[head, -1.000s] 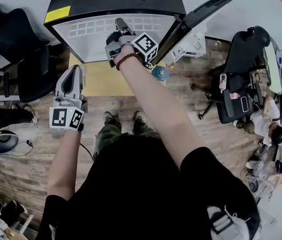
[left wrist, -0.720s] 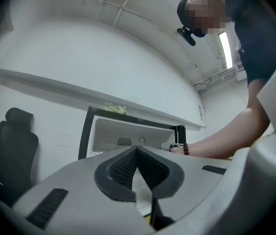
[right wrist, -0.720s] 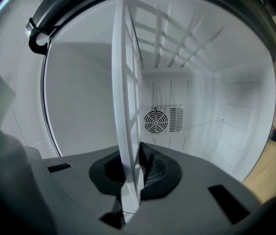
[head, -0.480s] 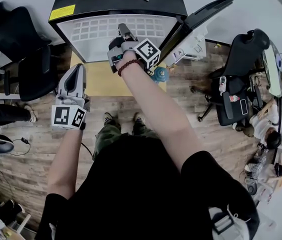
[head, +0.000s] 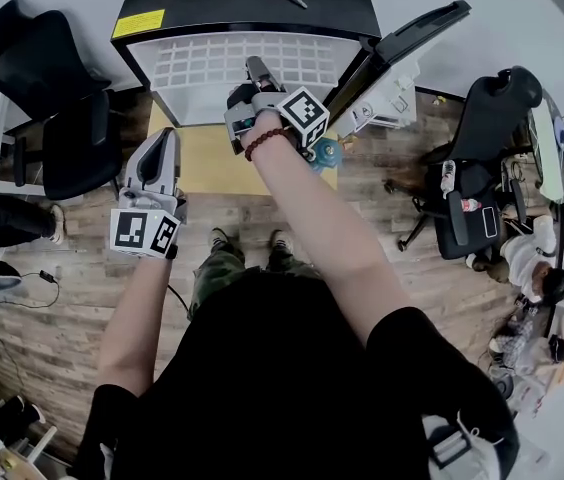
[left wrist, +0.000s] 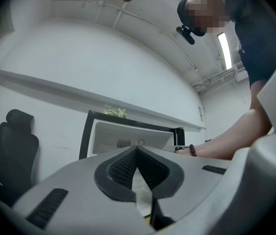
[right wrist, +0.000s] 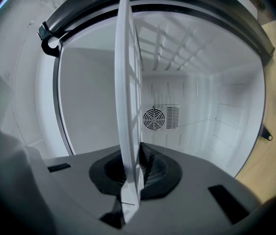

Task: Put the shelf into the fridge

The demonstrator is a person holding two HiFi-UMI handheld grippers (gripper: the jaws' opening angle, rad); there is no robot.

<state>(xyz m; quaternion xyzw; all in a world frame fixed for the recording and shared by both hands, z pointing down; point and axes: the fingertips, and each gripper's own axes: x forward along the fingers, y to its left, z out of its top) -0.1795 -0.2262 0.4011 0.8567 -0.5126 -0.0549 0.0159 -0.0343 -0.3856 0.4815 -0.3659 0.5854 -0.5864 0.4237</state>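
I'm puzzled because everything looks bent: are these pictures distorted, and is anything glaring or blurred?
Head view: a wide lens bows the brown wooden plank floor. Right gripper view: black corners; the white plastic grid shelf sits very near the lens and the bright white fridge interior bulges round it. Left gripper view: the ceiling strip light glares, and a mosaic patch hides a face.

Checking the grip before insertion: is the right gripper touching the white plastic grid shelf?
Touching. The right gripper view shows the right gripper clamped on the edge of the white plastic grid shelf.
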